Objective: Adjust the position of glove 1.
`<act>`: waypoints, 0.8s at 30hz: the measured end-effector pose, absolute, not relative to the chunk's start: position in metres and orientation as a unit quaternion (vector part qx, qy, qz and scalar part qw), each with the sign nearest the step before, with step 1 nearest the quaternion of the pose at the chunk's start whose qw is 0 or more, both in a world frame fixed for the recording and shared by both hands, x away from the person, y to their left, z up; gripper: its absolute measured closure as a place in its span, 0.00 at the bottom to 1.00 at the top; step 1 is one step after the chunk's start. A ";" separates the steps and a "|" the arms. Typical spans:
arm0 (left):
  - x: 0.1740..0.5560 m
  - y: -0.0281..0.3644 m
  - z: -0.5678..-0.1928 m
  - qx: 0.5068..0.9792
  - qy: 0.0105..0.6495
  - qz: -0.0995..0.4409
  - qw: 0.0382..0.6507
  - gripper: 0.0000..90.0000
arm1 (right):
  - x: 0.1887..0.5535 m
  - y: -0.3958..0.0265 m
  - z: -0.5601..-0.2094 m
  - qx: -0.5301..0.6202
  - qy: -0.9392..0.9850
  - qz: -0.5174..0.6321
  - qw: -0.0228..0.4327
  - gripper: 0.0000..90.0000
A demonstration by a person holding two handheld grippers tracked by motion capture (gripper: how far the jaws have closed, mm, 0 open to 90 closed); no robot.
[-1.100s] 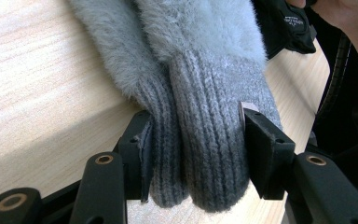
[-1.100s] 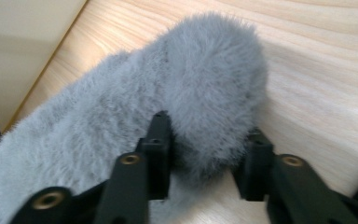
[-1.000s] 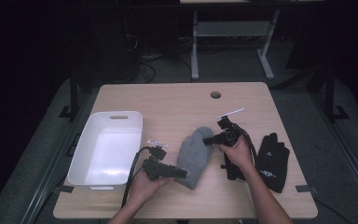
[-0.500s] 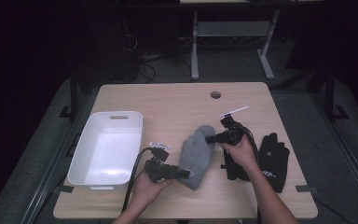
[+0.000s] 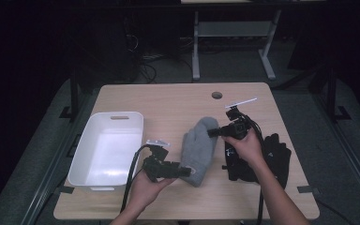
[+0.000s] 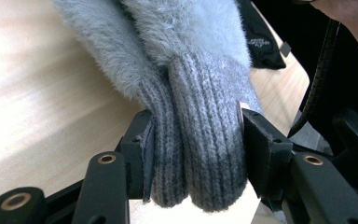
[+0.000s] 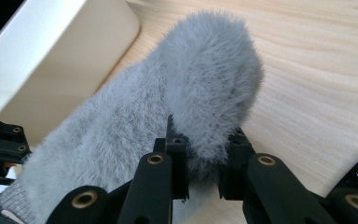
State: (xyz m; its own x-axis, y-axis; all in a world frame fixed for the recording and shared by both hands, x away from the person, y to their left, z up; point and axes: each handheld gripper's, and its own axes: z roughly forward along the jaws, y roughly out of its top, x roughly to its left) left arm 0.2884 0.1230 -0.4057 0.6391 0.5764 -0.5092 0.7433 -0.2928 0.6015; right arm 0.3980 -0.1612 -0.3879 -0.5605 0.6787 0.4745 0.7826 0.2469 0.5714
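white tub sat at left, left gripper fingers pinched the grey mittens by their knit cuffs, right gripper fingers clamped the fluffy tip, holding the pair stretched over the worktop, probably for binning, black gloves right.

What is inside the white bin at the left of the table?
The white bin shows a bare white floor with nothing lying in it. The inner face of its near wall is hidden by the rim. The grey mittens are held outside it, over the table.
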 end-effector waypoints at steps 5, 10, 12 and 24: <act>0.287 0.128 -0.392 0.798 0.408 -0.086 0.434 0.55 | 0.398 -0.159 -0.371 -0.461 -0.783 -0.412 0.069 0.86; 0.287 0.134 -0.381 0.799 0.404 -0.079 0.438 0.55 | 0.399 -0.155 -0.355 -0.454 -0.779 -0.426 0.072 0.85; 0.287 0.136 -0.378 0.798 0.405 -0.077 0.440 0.55 | 0.399 -0.154 -0.354 -0.455 -0.779 -0.426 0.073 0.85; 0.290 0.152 -0.361 0.795 0.404 -0.066 0.447 0.55 | 0.404 -0.145 -0.330 -0.446 -0.773 -0.444 0.084 0.85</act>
State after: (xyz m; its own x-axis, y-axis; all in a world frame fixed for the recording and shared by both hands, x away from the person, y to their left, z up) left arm 0.2895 0.1518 -0.3613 0.6651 0.5829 -0.4667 0.7016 -0.2739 0.6578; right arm 0.4038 -0.1446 -0.3302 -0.5882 0.6140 0.5263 0.7640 0.2085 0.6107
